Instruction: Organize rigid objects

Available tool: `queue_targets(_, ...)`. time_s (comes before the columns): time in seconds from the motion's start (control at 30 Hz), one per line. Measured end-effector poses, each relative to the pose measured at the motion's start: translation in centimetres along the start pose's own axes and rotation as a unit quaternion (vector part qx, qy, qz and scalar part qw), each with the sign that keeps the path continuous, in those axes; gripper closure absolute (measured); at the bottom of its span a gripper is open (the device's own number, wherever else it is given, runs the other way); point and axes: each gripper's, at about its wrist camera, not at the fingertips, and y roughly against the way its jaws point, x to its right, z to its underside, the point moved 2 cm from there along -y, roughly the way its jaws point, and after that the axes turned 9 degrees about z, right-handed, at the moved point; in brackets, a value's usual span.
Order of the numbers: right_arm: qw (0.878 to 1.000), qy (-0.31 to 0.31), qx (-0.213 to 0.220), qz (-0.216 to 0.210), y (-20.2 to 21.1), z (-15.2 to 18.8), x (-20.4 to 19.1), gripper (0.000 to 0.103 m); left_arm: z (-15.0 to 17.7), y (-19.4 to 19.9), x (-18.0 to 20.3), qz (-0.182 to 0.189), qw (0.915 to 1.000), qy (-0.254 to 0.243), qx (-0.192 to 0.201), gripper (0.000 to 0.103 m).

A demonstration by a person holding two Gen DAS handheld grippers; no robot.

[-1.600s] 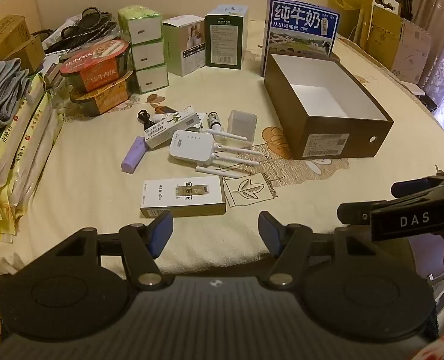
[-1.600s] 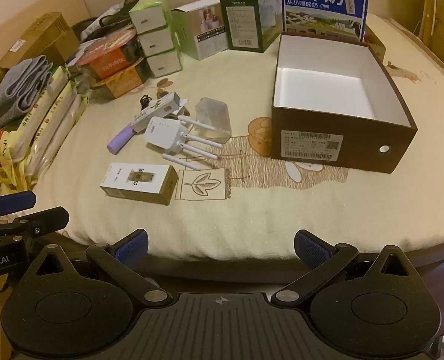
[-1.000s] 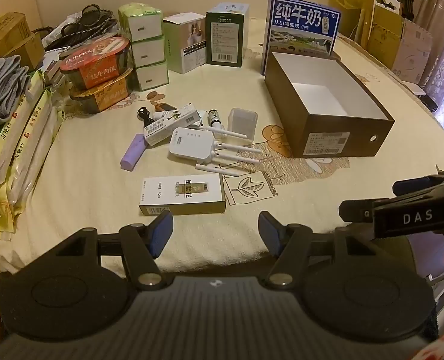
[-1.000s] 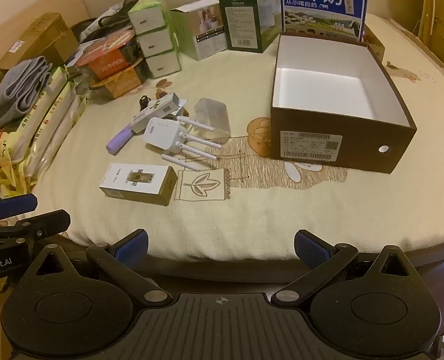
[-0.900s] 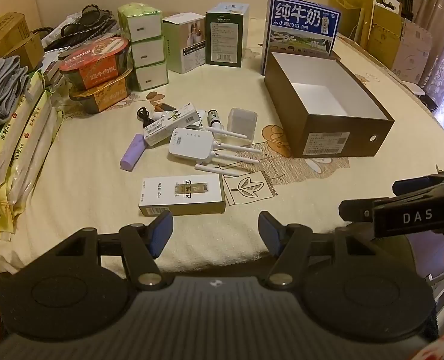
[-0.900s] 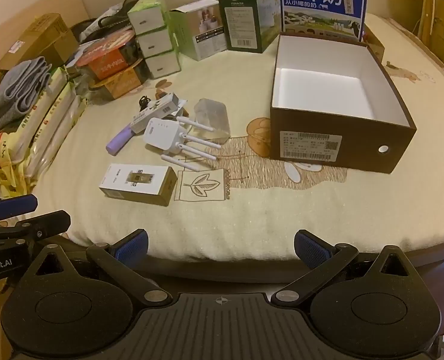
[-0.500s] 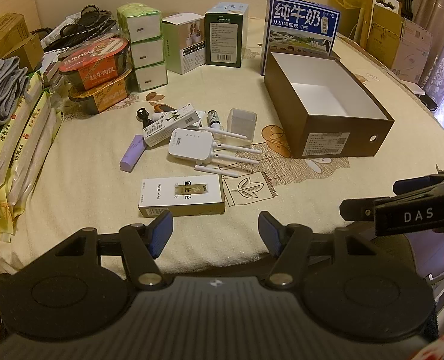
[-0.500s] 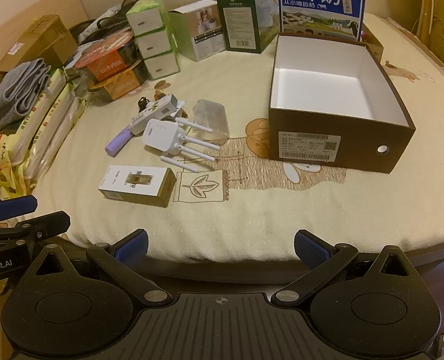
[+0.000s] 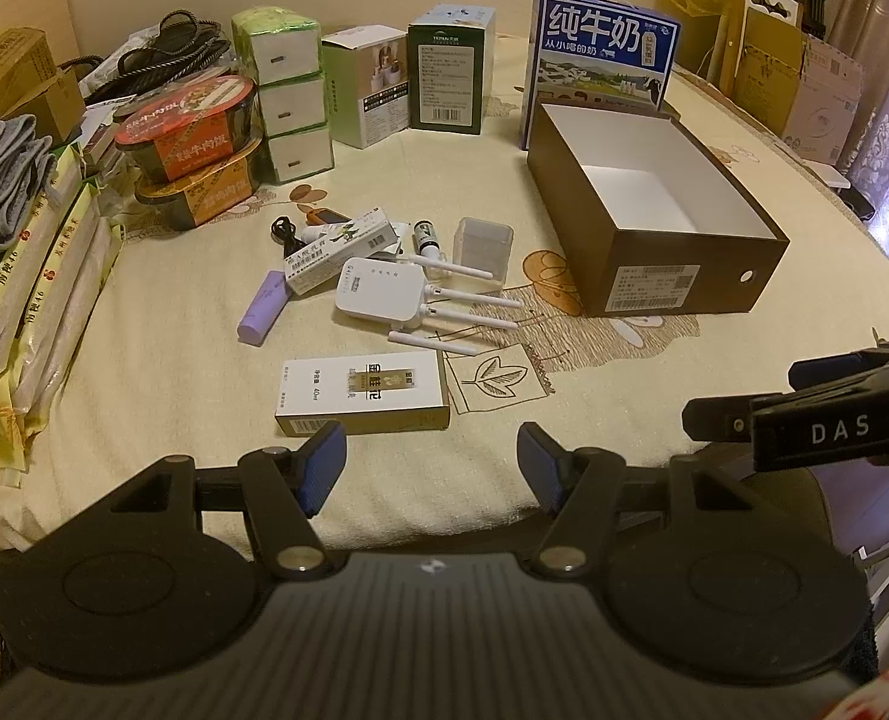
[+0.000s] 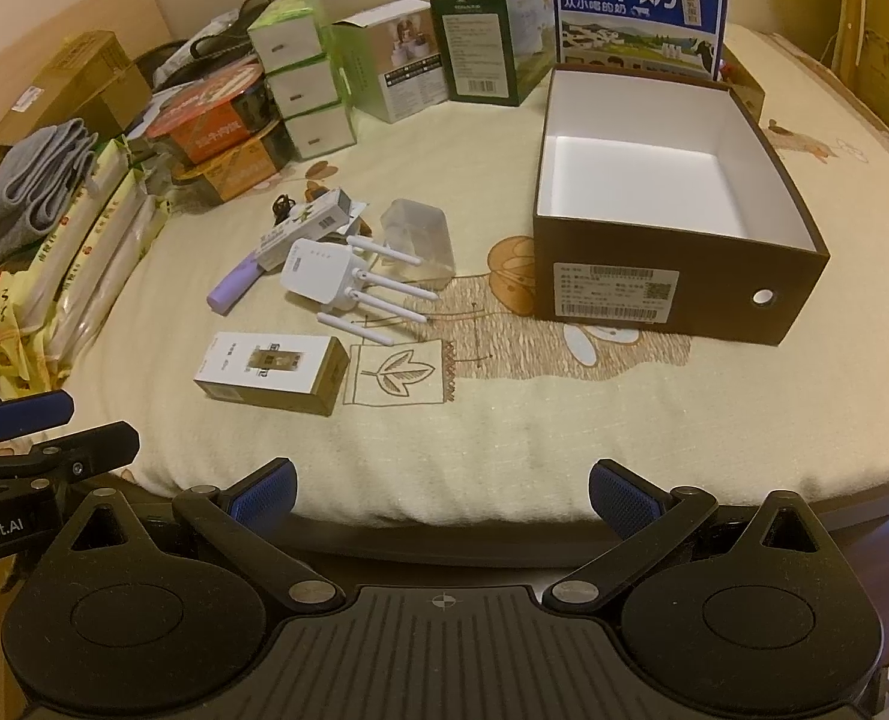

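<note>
An open brown box (image 9: 654,276) (image 10: 672,294) with a white inside stands empty on the cream cloth. Left of it lie a white router with antennas (image 9: 378,294) (image 10: 318,270), a clear plastic case (image 9: 483,243) (image 10: 420,234), a purple tube (image 9: 262,307) (image 10: 234,285), a long white carton (image 9: 339,249) (image 10: 300,228) and a flat white and gold box (image 9: 363,399) (image 10: 273,372). My left gripper (image 9: 432,465) is open and empty just short of the flat box. My right gripper (image 10: 441,492) is open and empty at the near edge.
Stacked cartons (image 9: 285,93), food bowls (image 9: 189,132), a blue milk box (image 9: 600,60) and a green box (image 9: 450,78) line the back. Packets (image 9: 42,276) and grey cloth (image 9: 0,180) fill the left edge. The right gripper shows in the left wrist view (image 9: 804,408).
Both grippers have crept slightly forward toward the objects. Nothing on the cloth has moved and both stay open.
</note>
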Motion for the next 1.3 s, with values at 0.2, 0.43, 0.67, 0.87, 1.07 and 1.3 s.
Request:
queue_targets(0.2,1.000,0.000,-0.001,0.001,0.0,0.0,0.1,0.002,0.0,0.0,0.0,0.000,1.0000,0.000,0.000,0.044)
queue_targets(0.43,1.000,-0.003,-0.004,0.003,-0.3,0.0,0.2,0.002,0.1,-0.3,0.0,0.000,1.0000,0.000,-0.001,0.044)
queue_targets(0.67,1.000,-0.006,-0.009,0.004,-0.5,-0.1,0.3,0.002,0.2,-0.4,0.0,0.000,1.0000,0.001,-0.002,0.044)
queue_targets(0.87,1.000,-0.009,-0.012,0.007,-0.8,-0.3,0.5,0.002,0.2,-0.7,0.1,0.002,1.0000,0.001,-0.003,0.044)
queue_targets(1.07,1.000,-0.009,-0.008,0.016,-1.7,-0.6,0.9,0.002,0.1,-2.6,-0.2,0.005,0.9999,0.006,-0.011,0.044)
queue_targets(1.3,1.000,-0.012,0.015,0.001,-3.1,-1.5,1.1,0.002,-0.2,-4.2,-1.8,-0.006,0.9997,0.008,-0.021,0.044)
